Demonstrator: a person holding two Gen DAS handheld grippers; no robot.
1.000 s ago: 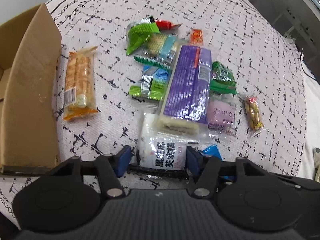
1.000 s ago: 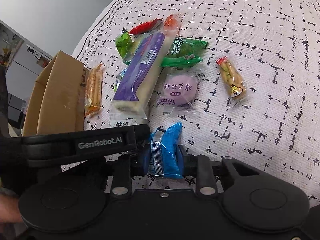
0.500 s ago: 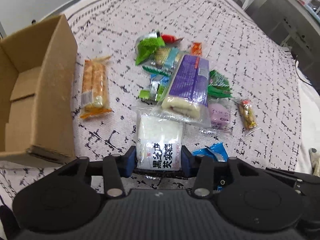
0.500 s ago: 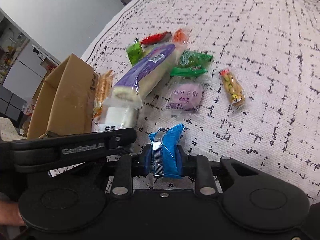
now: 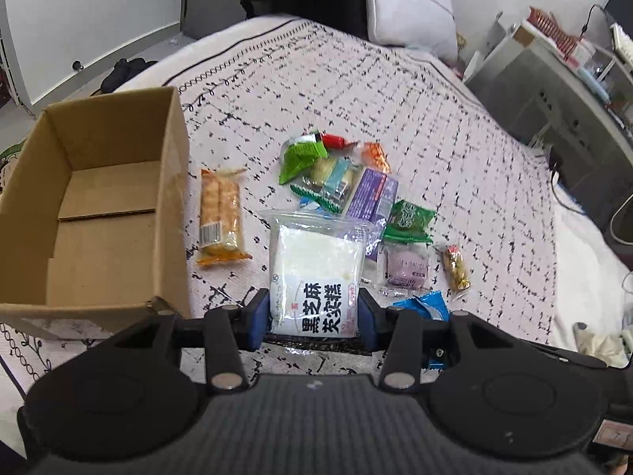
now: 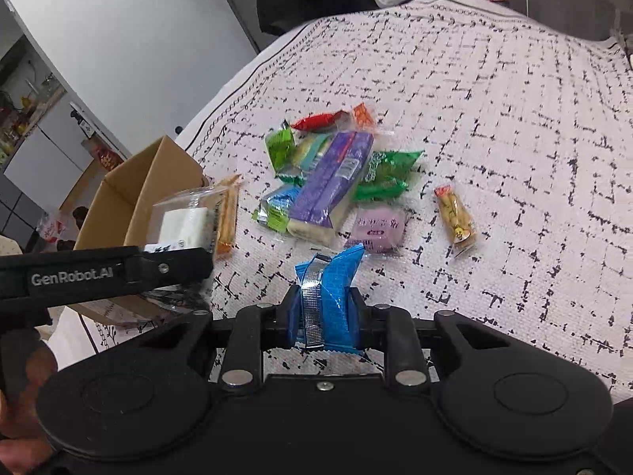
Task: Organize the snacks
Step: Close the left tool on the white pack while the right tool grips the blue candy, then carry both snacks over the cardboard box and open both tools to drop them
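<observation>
1. My left gripper (image 5: 314,312) pinches the clear packet of white cake with black lettering (image 5: 316,273), clear of the bedspread; its jaws have just been closing on it.
2. My right gripper (image 6: 322,312) pinches the crinkled blue foil snack packet (image 6: 330,289).
3. The open brown cardboard box (image 5: 99,213) sits left.
4. The remaining snacks, including the long purple packet (image 6: 330,182), lie far centre on the white black-flecked bedspread (image 6: 514,118).

A blue snack packet (image 6: 326,297) is clamped between the fingers (image 6: 290,308) of the right gripper (image 6: 322,310). At ten o'clock, a clear-wrapped white cake (image 6: 186,221) is carried beside the cardboard box (image 6: 134,198). At twelve o'clock, snacks are piled on the bed (image 6: 514,118).
</observation>
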